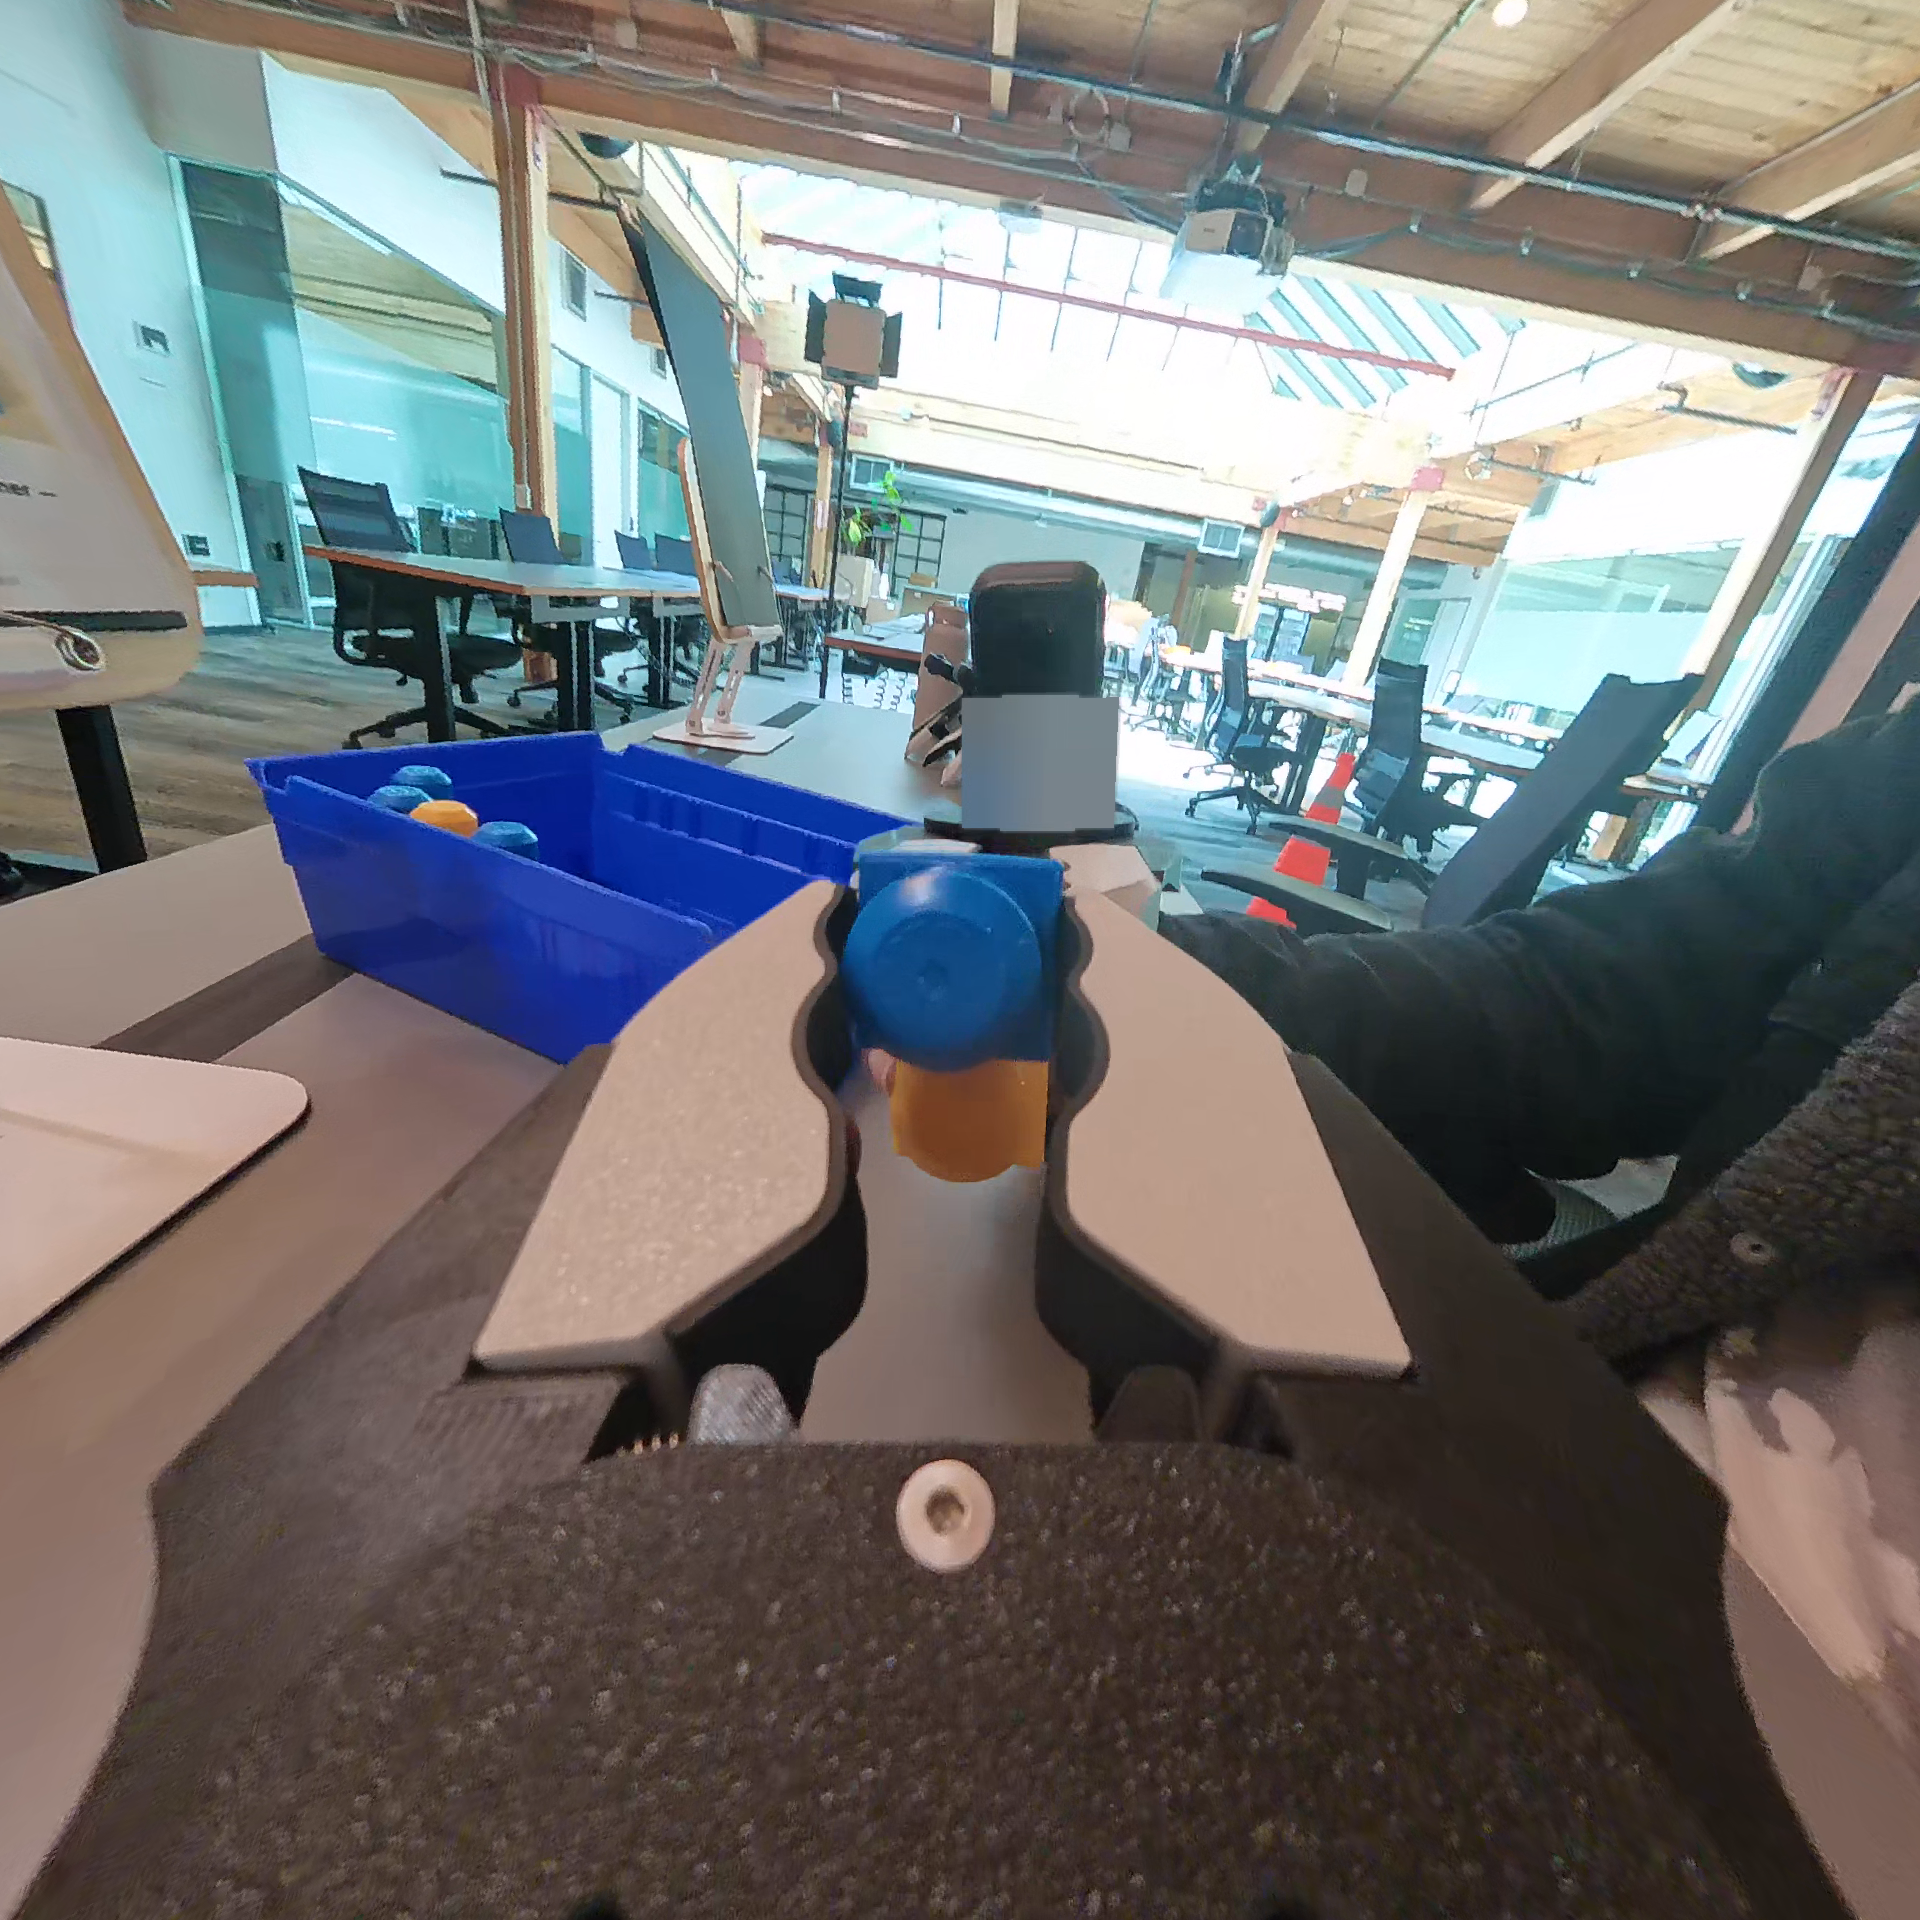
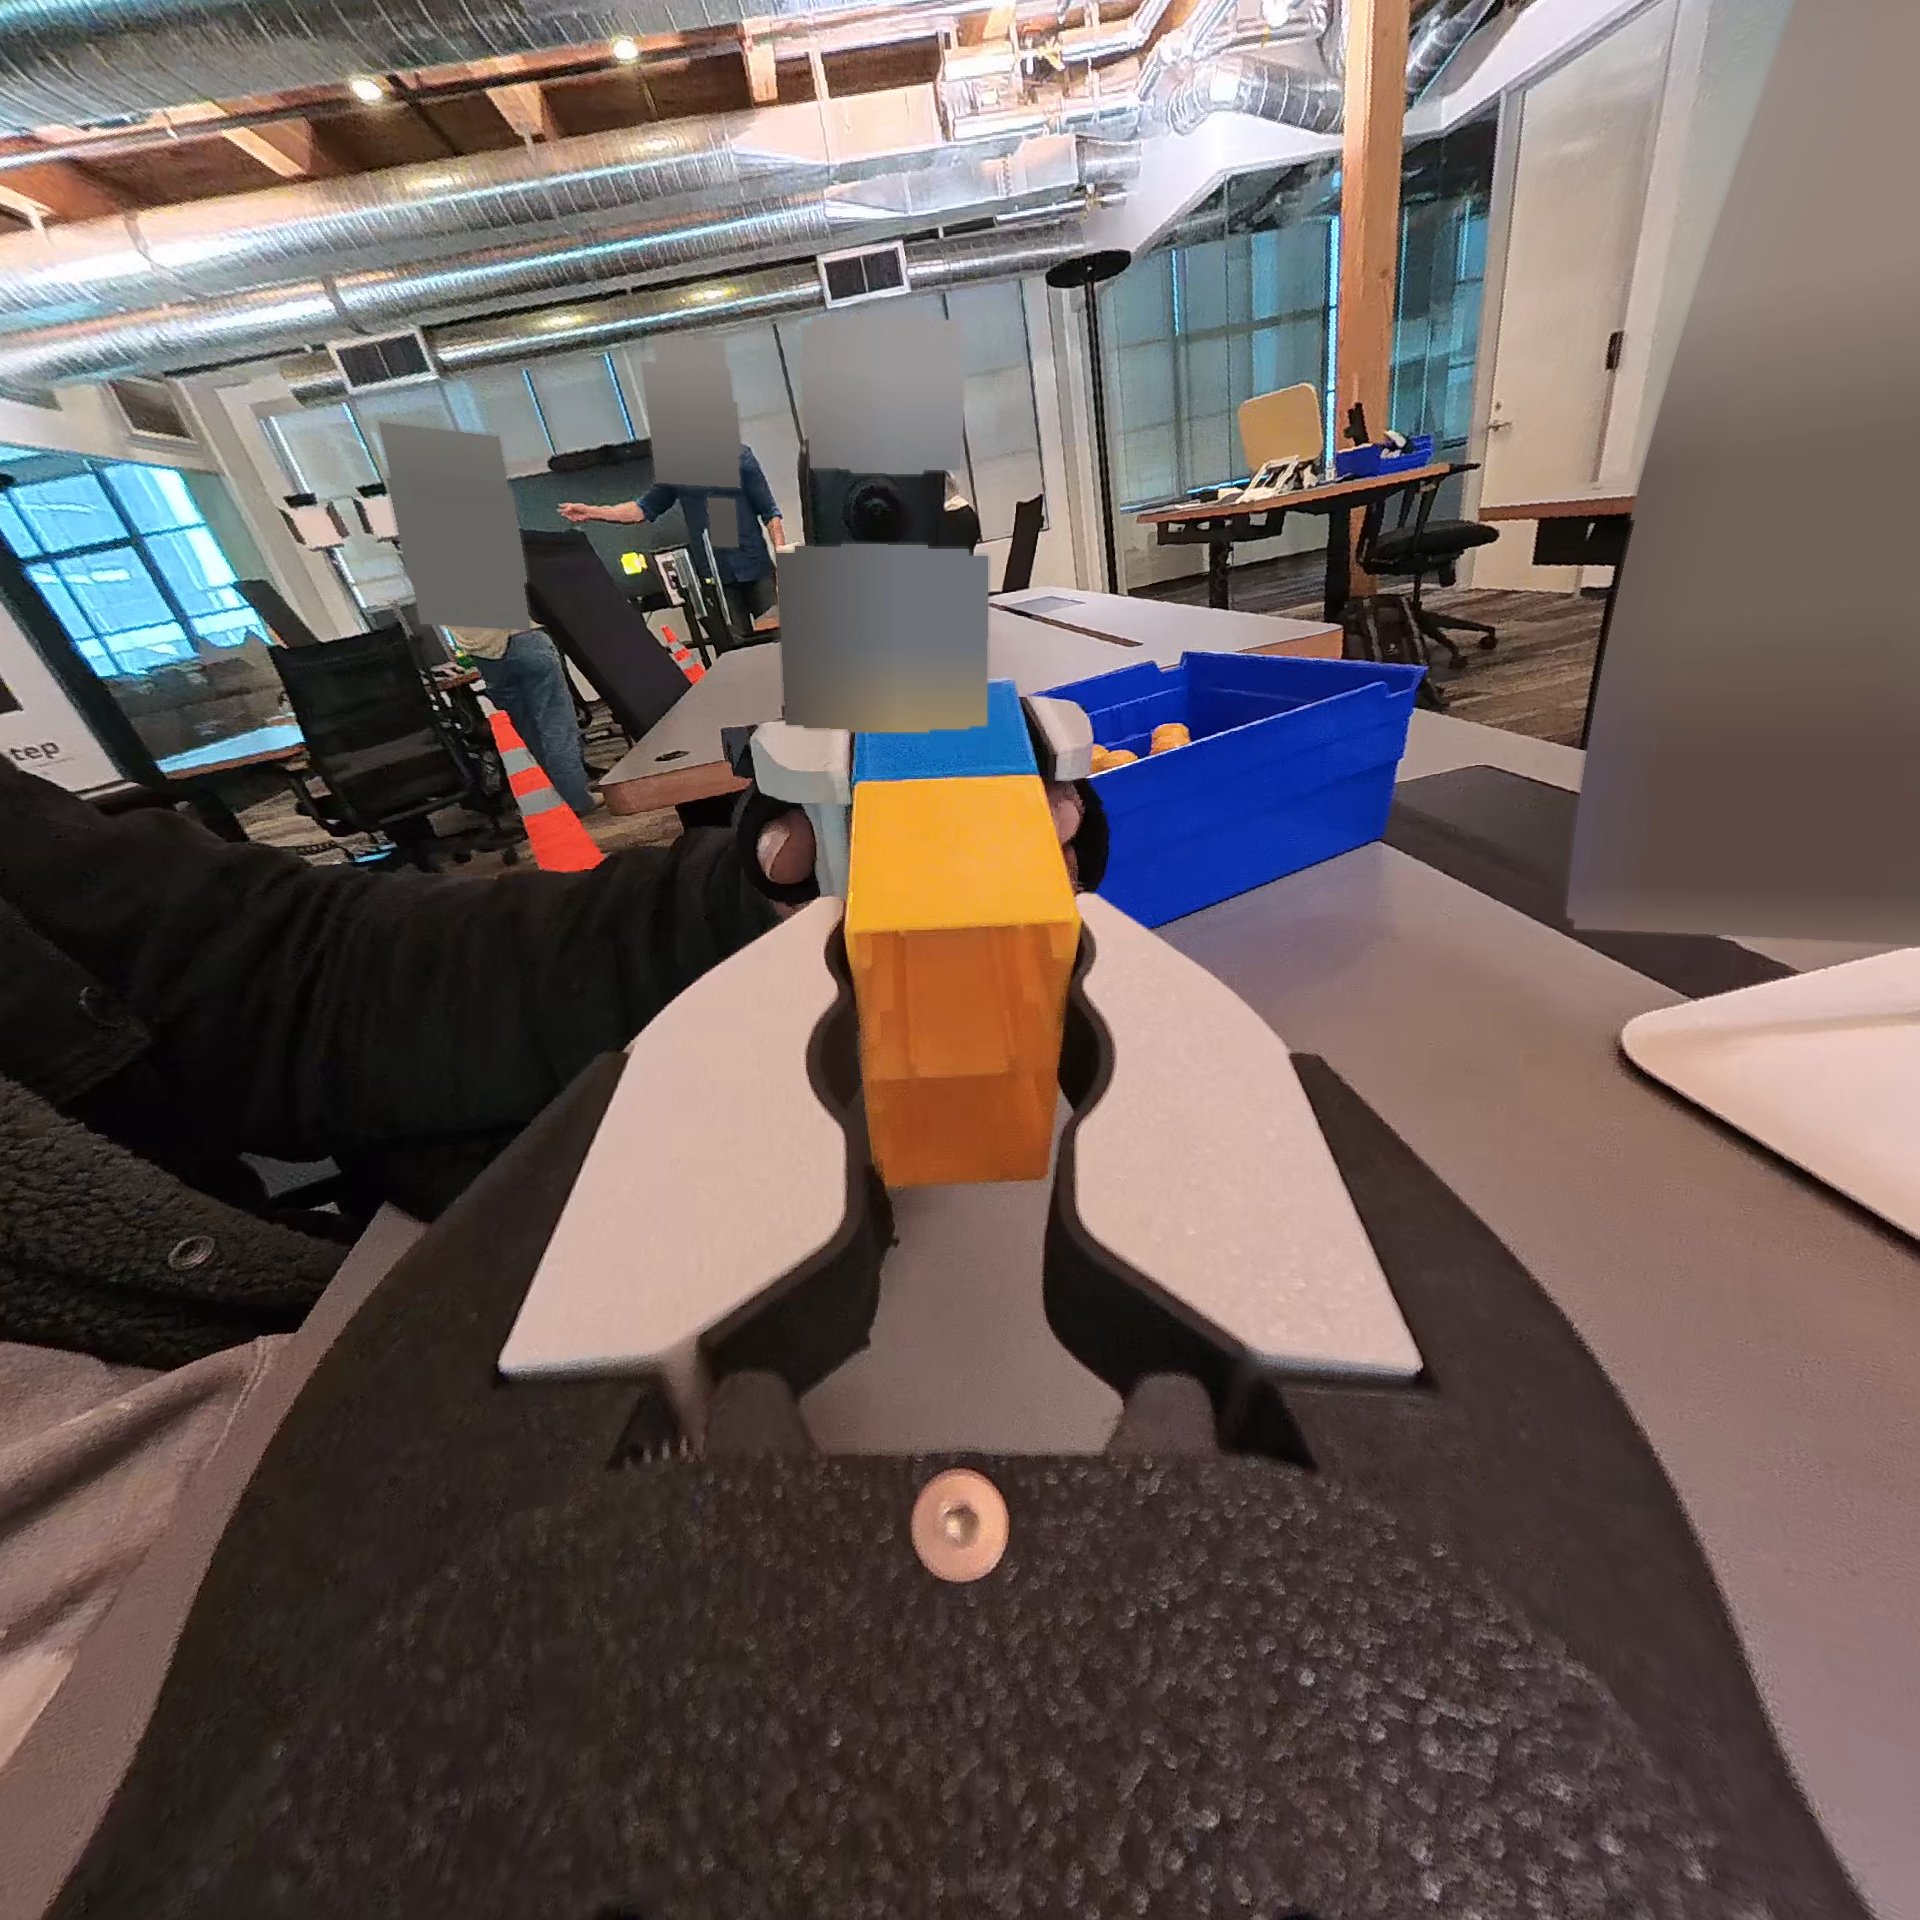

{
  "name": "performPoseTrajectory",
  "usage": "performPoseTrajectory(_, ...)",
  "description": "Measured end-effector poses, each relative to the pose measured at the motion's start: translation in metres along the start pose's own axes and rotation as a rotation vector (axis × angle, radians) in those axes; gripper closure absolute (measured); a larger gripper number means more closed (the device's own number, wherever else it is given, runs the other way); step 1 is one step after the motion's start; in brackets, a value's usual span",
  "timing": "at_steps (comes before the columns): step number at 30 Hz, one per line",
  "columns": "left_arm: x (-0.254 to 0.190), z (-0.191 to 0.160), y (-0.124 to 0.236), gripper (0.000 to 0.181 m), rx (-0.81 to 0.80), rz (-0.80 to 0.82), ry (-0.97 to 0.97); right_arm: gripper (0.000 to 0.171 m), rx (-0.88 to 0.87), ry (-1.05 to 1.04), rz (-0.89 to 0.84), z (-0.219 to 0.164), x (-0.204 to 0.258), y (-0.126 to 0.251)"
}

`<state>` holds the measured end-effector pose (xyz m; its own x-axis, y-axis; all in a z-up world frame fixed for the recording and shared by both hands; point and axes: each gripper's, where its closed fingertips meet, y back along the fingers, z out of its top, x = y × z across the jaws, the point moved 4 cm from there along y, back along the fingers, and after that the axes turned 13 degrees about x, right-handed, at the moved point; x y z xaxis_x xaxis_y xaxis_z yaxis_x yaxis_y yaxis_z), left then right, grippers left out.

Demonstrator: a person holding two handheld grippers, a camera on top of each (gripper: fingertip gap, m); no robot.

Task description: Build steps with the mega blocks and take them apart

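My left gripper [image 1: 945,935] is shut on a blue mega block [image 1: 940,966] whose round stud faces the camera. An orange block [image 1: 971,1127] shows just under it, touching it. My right gripper [image 2: 961,997] is shut on that orange block [image 2: 961,997], whose hollow underside faces the camera. The blue block [image 2: 940,753] sits against its far end, a little higher. The two grippers face each other above the grey table [image 2: 1403,1018]. The left gripper's white fingertips [image 2: 790,774] show on either side of the blue block.
A blue bin [image 1: 520,925] with several loose blue and orange blocks stands on the table behind the grippers; it also shows in the right wrist view [image 2: 1257,800]. A white monitor base [image 2: 1787,1060] lies at the side. A person's black sleeve [image 1: 1558,997] reaches in. The tips of both grippers are at nearly the same place.
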<state>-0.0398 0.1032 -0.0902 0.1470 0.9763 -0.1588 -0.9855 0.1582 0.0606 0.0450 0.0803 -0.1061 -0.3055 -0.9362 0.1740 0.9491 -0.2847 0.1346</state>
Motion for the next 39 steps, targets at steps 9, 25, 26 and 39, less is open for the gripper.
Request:
performPoseTrajectory(9,-0.004,-0.006,0.003,0.144,0.107,-0.022,-0.041,0.136,0.060,0.014,0.031,-0.012,0.004,-0.008)
performPoseTrajectory(25,-0.007,-0.003,-0.027,0.129,-0.031,-0.028,0.060,0.136,-0.420,-0.134,0.115,0.037,0.006,0.028)
performPoseTrajectory(26,-0.011,-0.004,-0.033,0.131,-0.028,-0.043,0.062,0.136,-0.431,-0.136,0.121,0.037,0.007,0.027)
performPoseTrajectory(39,-0.006,-0.006,-0.016,0.146,0.096,-0.030,0.024,0.135,-0.019,0.009,0.036,0.005,0.001,0.008)
